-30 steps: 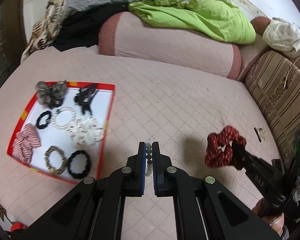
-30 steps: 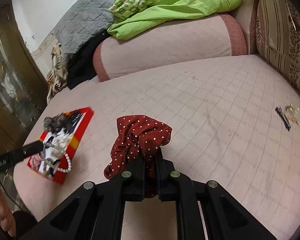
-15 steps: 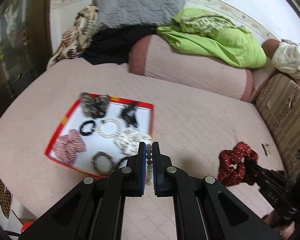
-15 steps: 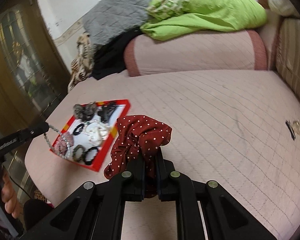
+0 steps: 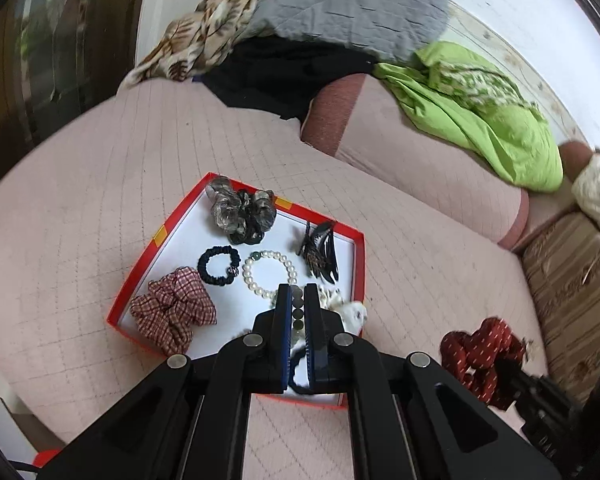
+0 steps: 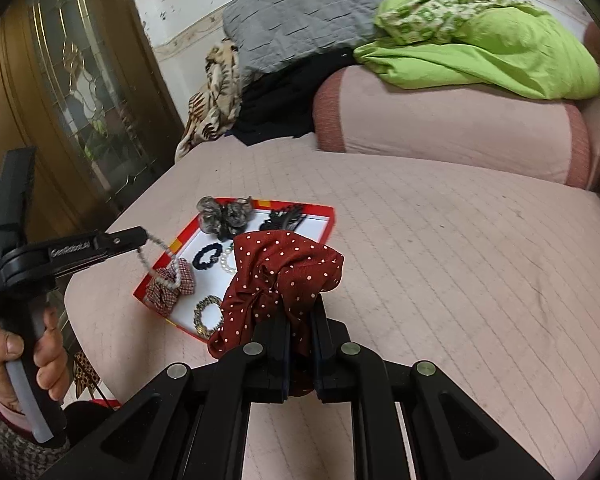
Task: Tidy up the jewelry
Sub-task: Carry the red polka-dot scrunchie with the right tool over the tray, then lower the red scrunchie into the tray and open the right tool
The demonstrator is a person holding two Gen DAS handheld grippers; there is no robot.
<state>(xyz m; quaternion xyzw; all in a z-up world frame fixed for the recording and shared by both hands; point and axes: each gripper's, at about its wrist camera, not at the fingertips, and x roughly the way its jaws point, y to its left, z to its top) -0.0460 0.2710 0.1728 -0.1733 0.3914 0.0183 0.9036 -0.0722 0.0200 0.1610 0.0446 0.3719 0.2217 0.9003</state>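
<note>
Red tray [image 5: 236,182] on the bed holds scrunchies, a pearl bracelet [image 5: 269,274], black clips; left gripper [image 5: 299,300] pinches a bead bracelet [image 5: 299,312] over it, hiding the near corner; right gripper [image 6: 300,320] clamps the red scrunchie [image 6: 284,276], masking the tray's right side.

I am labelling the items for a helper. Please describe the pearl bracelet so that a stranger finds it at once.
On the pink quilted bed lies a red-rimmed tray with a white floor. Near its middle rests the pearl bracelet, beside a black hair tie. It is the only ring of white beads, with one dark green bead.
</note>
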